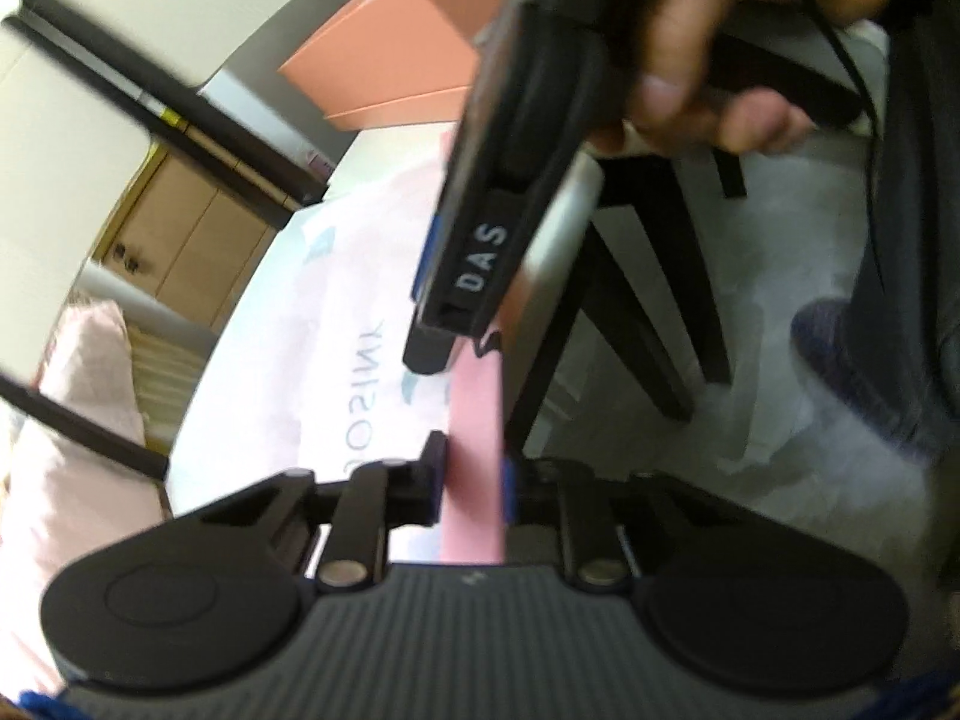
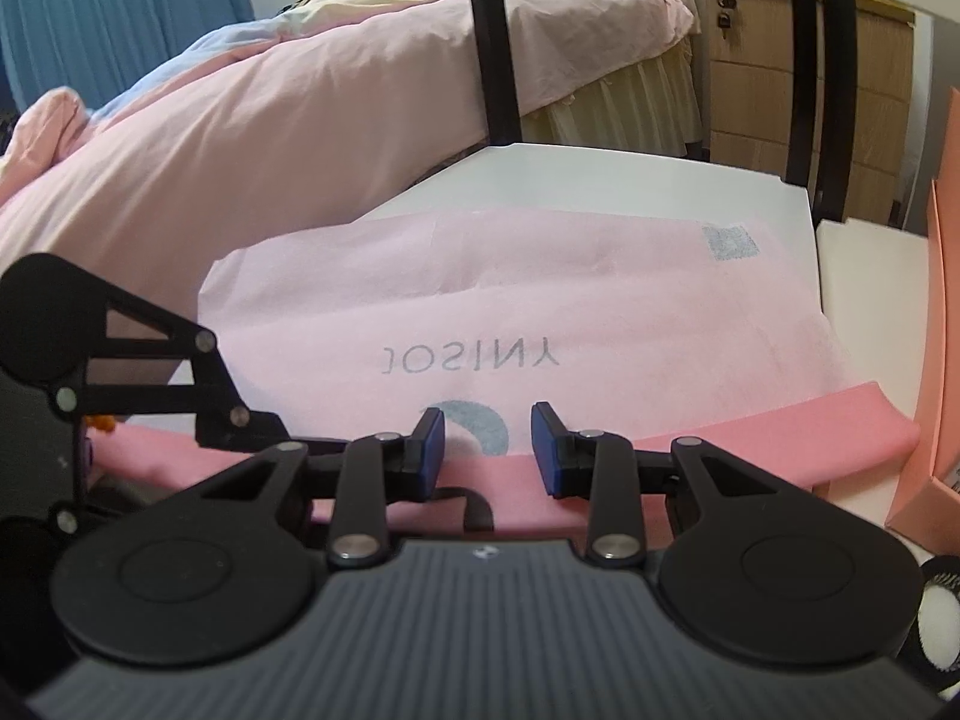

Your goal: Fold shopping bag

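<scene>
- Blue-padded fingers of the left claw (image 1: 474, 483) are pressed against a pink strip of the shopping bag (image 1: 360, 324), one from each side, clamped on it at the bag's near edge.
- Beyond that strip, the bag lies flat on the white tabletop (image 1: 384, 150), its printed letters upside down (the picture is blurred there).
- Above the bag, the other tool comes down with a hand (image 1: 720, 60) around it; its tip sits at the bag's pink edge.
- Seen from the right wrist, the right claw (image 2: 487, 450) stands apart over the bag's near pink fold, gripping nothing.
- Past the bag's far edge stands a black chair back (image 2: 498, 60), with a pink-covered bed (image 2: 240, 120) behind it.
- Right of the bag is an orange box (image 2: 942, 330).
</scene>
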The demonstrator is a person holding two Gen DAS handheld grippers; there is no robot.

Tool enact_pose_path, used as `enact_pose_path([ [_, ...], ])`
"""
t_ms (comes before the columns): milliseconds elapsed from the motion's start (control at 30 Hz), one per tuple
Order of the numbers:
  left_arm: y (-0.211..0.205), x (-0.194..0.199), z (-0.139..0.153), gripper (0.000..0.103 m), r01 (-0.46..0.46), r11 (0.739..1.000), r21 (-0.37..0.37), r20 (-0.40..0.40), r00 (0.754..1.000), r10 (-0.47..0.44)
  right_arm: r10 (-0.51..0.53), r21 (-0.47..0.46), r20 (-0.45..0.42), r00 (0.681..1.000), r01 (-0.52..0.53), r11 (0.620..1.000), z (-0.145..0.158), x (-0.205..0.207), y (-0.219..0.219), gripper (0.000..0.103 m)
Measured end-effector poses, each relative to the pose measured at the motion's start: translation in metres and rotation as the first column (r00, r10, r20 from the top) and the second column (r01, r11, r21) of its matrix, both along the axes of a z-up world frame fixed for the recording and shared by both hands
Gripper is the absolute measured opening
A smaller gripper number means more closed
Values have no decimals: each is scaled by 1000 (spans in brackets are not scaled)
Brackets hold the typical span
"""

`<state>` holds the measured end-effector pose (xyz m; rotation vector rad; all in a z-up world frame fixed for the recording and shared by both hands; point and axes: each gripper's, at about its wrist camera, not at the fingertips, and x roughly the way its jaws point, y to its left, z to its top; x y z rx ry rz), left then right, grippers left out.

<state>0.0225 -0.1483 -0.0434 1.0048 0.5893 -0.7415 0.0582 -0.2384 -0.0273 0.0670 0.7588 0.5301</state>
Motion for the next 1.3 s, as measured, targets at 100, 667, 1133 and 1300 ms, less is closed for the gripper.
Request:
enact_pose_path([
  [100,6,13,10,5,-49,997,-64,-67,997,44,-19,11,52,998,18,1000,9,-1,-2,35],
  [667,103,122,25,2,-589,705,-395,-743,656,132,91,-38,311,946,-84,996,28,-13,11,36],
  [1133,117,134,15,9,-619,684,-387,-766,629,136,184,-74,209,960,-173,982,2,40,55,35],
  [1300,119,134,16,10,-623,685,-377,-754,636,164,186,-43,180,966,-181,982,-4,50,55,35],
])
